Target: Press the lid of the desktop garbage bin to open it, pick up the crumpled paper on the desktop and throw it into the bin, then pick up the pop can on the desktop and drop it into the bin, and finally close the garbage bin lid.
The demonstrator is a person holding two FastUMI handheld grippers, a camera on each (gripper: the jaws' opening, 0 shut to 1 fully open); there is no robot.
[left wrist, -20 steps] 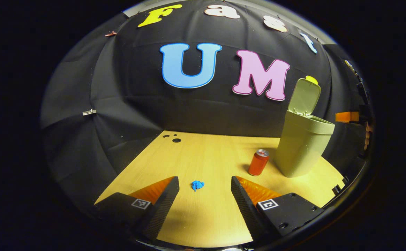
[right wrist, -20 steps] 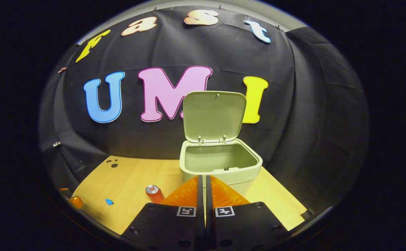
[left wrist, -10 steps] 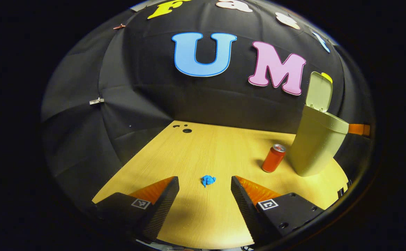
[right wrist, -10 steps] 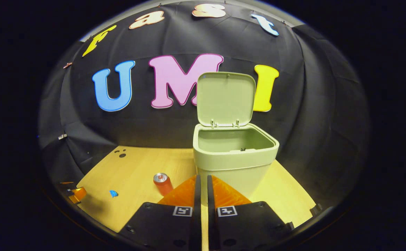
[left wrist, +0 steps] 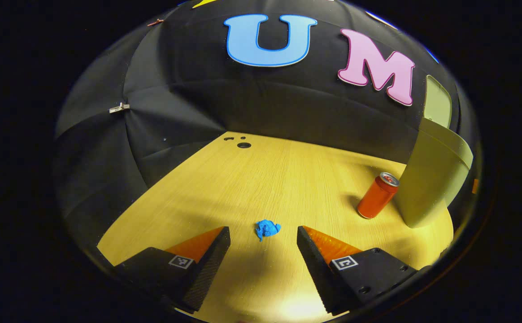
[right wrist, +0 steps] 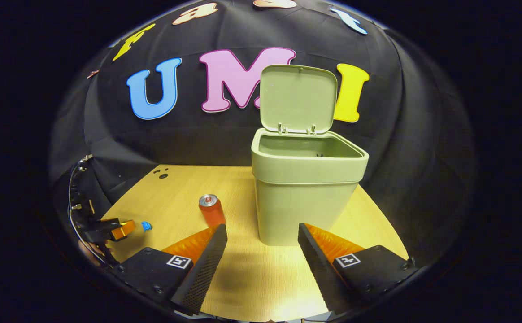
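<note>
On the wooden bench (right wrist: pixel 189 188), pale green plastic bin (right wrist: pixel 303 197) lid (right wrist: pixel 297 98) open; blue crumpled paper (left wrist: pixel 267 229) and red pop can (left wrist: pixel 376 195) not yet binned; left gripper (left wrist: pixel 263 235) and right gripper (right wrist: pixel 261 233) both spread, empty.

1. In the left gripper view, we see the garbage bin (left wrist: pixel 427 179) cut off at the right edge; its opening is out of sight and its lid (left wrist: pixel 438 106) shows edge-on.
2. In the right gripper view, the bin's front wall hides its floor.
3. There, the left gripper (right wrist: pixel 119 229) is cut off at the edge; we cannot tell how its jaws stand.
4. The crumpled paper (right wrist: pixel 146 225) is too small there to show its shape.
</note>
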